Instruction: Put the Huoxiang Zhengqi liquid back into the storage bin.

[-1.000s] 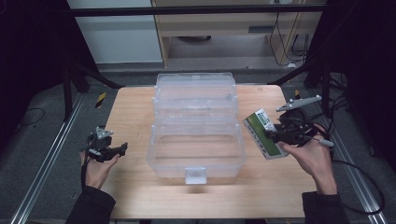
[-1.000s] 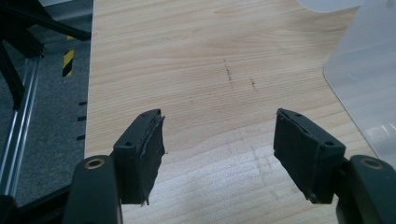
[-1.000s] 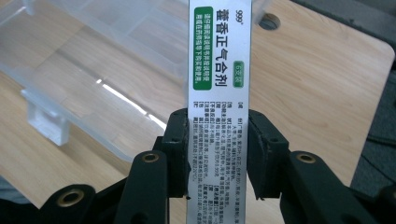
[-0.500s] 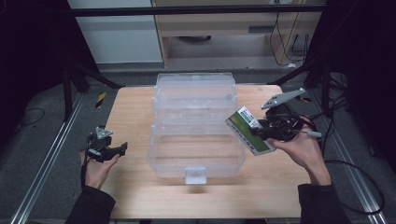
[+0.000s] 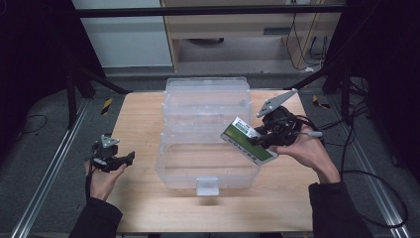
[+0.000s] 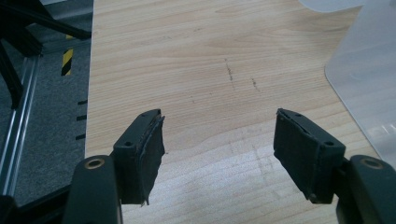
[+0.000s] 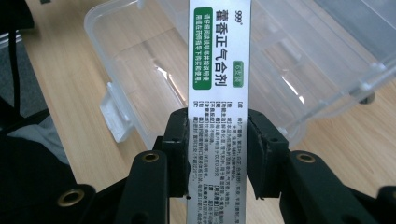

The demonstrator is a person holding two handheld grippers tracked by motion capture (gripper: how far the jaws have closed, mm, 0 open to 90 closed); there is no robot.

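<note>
Right gripper view showing medicine box [image 7: 218,70] clamped between right gripper [image 7: 218,154] jaws, hanging tilted over clear bin [image 5: 208,144] right rim, likely mid-placing, next needing lowering inside and releasing; left gripper [image 6: 229,149] idling wide beside bin's left.

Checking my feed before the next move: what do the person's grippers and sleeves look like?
Both grippers are black, each with two blocky jaws lined with dark pads. The right gripper carries a grey three-cornered plate and trails a black cable; the left gripper has a small grey top piece. Both sleeves are dark.
</note>
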